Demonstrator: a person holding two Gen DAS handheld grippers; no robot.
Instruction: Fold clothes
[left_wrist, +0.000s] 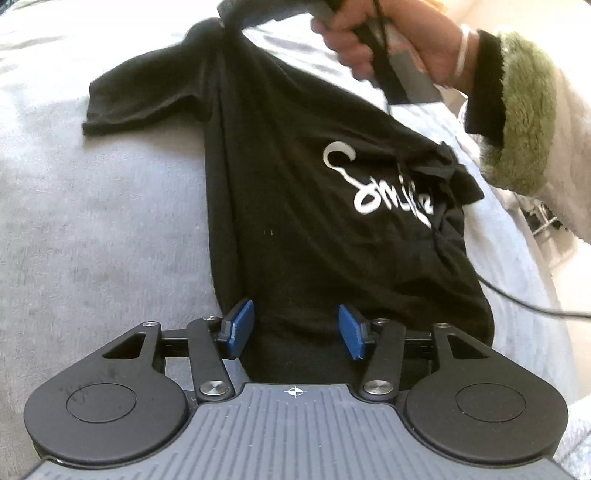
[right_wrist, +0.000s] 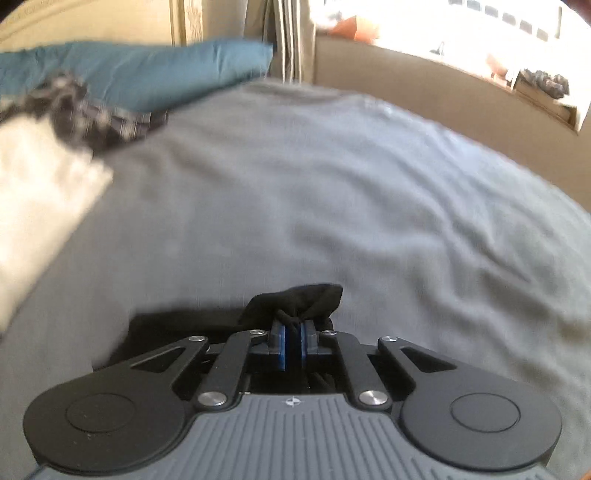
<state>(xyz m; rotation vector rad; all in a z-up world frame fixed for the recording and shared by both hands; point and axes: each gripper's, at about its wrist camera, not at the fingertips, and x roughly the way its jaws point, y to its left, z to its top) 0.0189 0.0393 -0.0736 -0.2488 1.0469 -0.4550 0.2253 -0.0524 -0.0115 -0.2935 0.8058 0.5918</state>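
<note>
Currently: my right gripper (right_wrist: 293, 338) clenches black T-shirt (left_wrist: 303, 206) at twelve o'clock, left gripper (left_wrist: 295, 328) released; I'd keep fabric taut.

A bed covered with a grey blanket (right_wrist: 332, 192) carries everything. A black T-shirt (left_wrist: 295, 206) lies partly on it, one sleeve spread flat. Toward the head lie a blue pillow (right_wrist: 155, 74), a white cloth (right_wrist: 40, 192) and a dark checked garment (right_wrist: 99, 118).
</note>
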